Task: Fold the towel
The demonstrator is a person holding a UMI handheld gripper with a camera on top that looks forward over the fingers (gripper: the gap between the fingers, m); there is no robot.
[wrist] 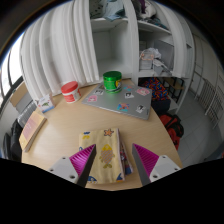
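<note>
A folded towel (108, 155), pale yellow with cartoon prints and a blue-edged side, lies lengthwise on the round wooden table (70, 130). Its near end lies between the fingers of my gripper (113, 162), with a gap on each side. The fingers are open and their magenta pads (82, 160) stand left and right of the towel. The towel rests flat on the table and nothing is held.
A laptop with stickers (122, 101) lies beyond the towel. A green container (112, 80) and a red-lidded jar (70, 91) stand at the table's far side. A book (32, 128) lies at the left edge. White curtains and shelves stand behind.
</note>
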